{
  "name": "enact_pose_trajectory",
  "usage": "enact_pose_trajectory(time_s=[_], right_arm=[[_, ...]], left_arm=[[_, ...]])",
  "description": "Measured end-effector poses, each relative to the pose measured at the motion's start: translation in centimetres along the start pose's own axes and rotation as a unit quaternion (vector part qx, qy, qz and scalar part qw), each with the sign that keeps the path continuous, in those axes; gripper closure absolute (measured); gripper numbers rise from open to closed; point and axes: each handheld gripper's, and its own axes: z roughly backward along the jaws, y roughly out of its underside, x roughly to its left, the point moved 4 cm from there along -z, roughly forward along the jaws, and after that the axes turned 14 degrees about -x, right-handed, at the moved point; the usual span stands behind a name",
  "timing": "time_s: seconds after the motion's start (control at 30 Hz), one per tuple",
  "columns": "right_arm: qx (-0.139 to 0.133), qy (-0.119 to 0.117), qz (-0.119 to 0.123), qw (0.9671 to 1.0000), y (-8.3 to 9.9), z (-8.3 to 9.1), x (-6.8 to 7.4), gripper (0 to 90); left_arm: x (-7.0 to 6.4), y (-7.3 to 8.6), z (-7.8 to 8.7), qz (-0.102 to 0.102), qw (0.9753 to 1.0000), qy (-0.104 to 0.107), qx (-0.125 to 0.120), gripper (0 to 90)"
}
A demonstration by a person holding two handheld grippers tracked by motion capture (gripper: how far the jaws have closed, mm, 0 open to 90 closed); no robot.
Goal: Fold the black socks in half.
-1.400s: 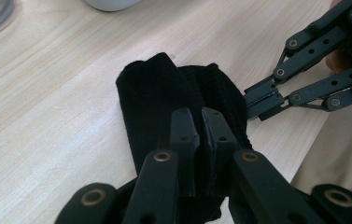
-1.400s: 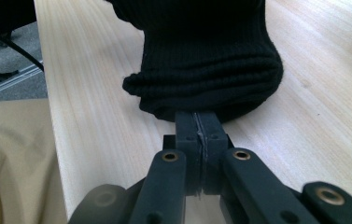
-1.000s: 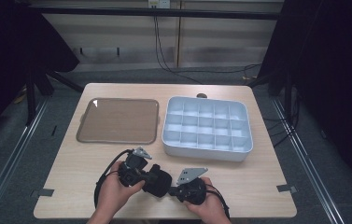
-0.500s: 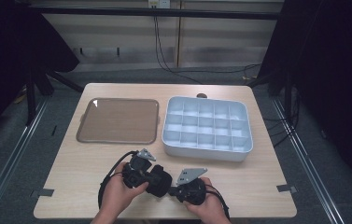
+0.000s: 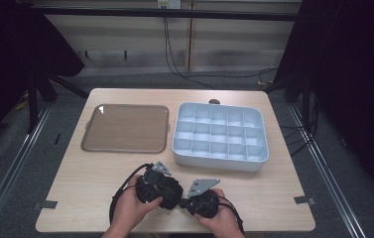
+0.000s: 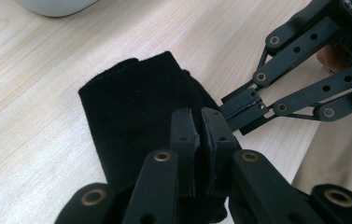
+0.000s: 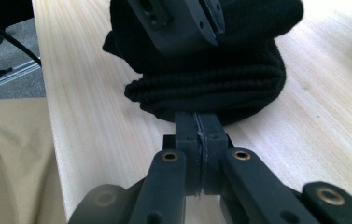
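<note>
Here we pinch the soft, light sock by its edges, left gripper and right gripper both clamped on it.

black linkage fingers, brass-ringed pivots, grey three-cornered plates

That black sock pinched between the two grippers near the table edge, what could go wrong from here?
Both the left gripper and the right gripper pinch the black sock by thin folds at its edge, so a pull could slip it free. The two grippers meet very close together and might knock jaws. The sock lies near the table's front edge; if released carelessly, it may slide off towards the person's lap.
</note>
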Motion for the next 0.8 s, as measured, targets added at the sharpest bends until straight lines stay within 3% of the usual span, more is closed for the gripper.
enact_pose_trajectory(time_s=[0.1,0.13,0.8], right_arm=[[0.001,0.002,0.005,1.0000,0.0,0.0,0.0,89.0],[0.002,0.002,0.008,1.0000,0.0,0.0,0.0,89.0],[0.003,0.006,0.008,0.9999,0.0,0.1,-0.1,87.0]], left_arm=[[-0.2,0.0,-0.3,0.007,0.9999,-0.001,-0.009,83.9],[-0.2,0.1,-0.3,0.001,1.0000,-0.001,-0.004,83.9],[-0.3,0.6,-1.1,0.001,1.0000,-0.001,-0.005,83.2]])
